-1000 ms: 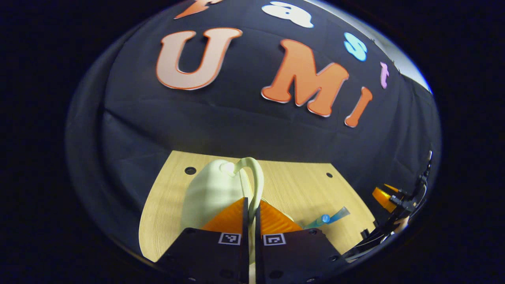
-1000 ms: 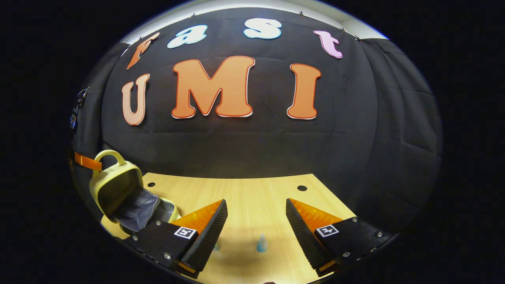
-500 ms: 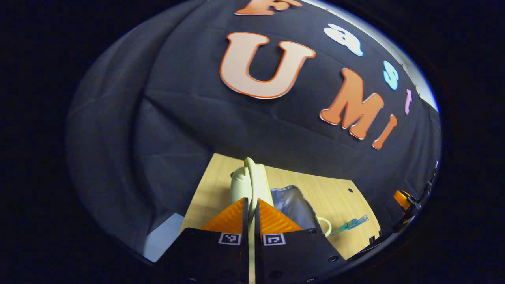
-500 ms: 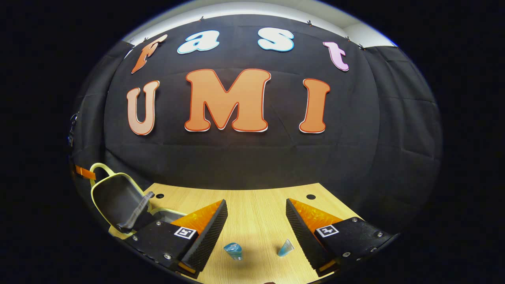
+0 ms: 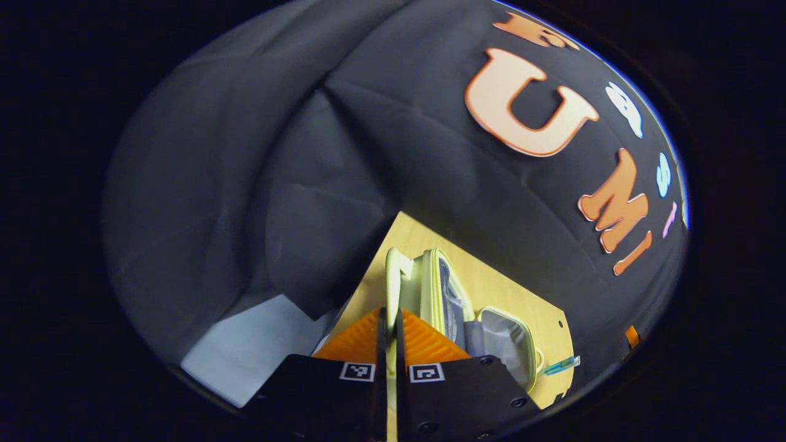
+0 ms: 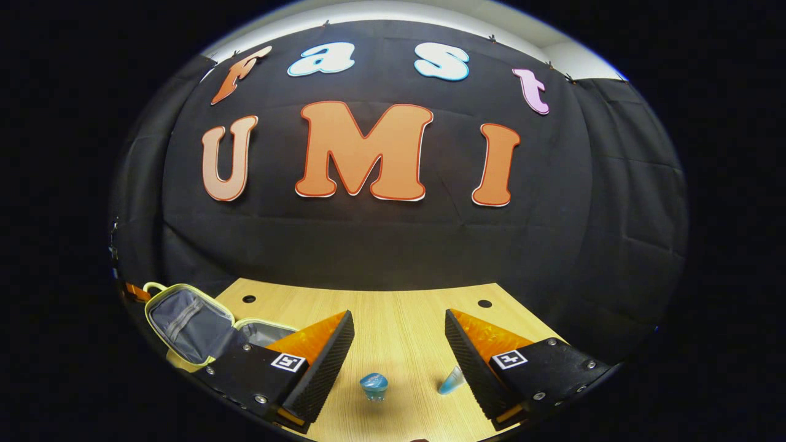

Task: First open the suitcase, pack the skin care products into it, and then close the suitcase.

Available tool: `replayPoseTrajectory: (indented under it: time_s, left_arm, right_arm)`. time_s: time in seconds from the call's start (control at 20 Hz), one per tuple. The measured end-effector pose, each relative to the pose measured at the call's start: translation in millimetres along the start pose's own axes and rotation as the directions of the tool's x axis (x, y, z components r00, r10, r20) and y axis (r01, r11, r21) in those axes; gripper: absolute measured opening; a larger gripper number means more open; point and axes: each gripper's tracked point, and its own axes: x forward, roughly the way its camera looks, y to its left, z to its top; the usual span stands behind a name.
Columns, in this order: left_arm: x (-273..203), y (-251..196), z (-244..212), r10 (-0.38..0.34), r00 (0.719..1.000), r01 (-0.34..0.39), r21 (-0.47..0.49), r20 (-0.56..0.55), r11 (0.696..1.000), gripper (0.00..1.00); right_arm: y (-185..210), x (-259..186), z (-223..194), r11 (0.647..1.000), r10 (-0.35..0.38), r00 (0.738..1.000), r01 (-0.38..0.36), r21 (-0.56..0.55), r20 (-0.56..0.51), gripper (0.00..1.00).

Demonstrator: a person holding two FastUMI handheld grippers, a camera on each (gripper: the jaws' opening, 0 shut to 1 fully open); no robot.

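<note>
The small pale yellow-green hard-shell suitcase [image 6: 190, 322] lies open on the light wooden table [image 6: 399, 319], its grey fabric lining showing in both halves, with the lid half raised. The left gripper [image 5: 389, 319] has its fingers pressed nearly together on the suitcase's thin curved handle [image 5: 393, 276], which runs up between them. Beside the suitcase's lower half lies a slim teal tube [image 5: 560, 366]. Farther from the suitcase, the right gripper [image 6: 399, 334] hovers over the table with its jaws spread wide, holding nothing; between them sit a small blue-capped jar [image 6: 373, 385] and a little blue-tipped bottle [image 6: 451, 380], apart from each other.
</note>
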Motion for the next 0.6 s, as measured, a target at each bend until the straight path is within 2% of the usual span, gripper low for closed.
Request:
replayPoseTrajectory:
  time_s: [0.25, 0.4, 0.45, 0.55, 0.6]
  left_arm:
    - [27, 45, -36, 0.013, 0.997, -0.019, -0.079, -0.07, 0.997, 0.06]
    - [36, 74, -63, 0.07, 0.988, -0.082, -0.087, -0.14, 0.993, 0.07]
    - [40, 80, -67, 0.094, 0.984, -0.107, -0.079, -0.153, 0.991, 0.14]
    - [46, 77, -64, 0.094, 0.986, -0.105, -0.073, -0.14, 0.992, 0.18]
    - [44, 78, -59, 0.121, 0.985, -0.127, -0.043, -0.122, 0.991, 0.33]
  right_arm:
    - [-12, -5, -7, 0.999, -0.041, 0.999, 0.041, -0.032, -0.004, 0.95]
    - [-17, -7, -13, 0.998, -0.057, 0.998, 0.057, -0.035, -0.011, 0.96]
    - [-20, -7, -17, 0.997, -0.065, 0.998, 0.064, -0.039, -0.02, 0.96]
    - [-22, -11, -24, 0.997, -0.07, 0.997, 0.069, -0.039, -0.03, 0.96]
    - [-26, -11, -25, 0.996, -0.075, 0.997, 0.074, -0.04, -0.03, 0.96]
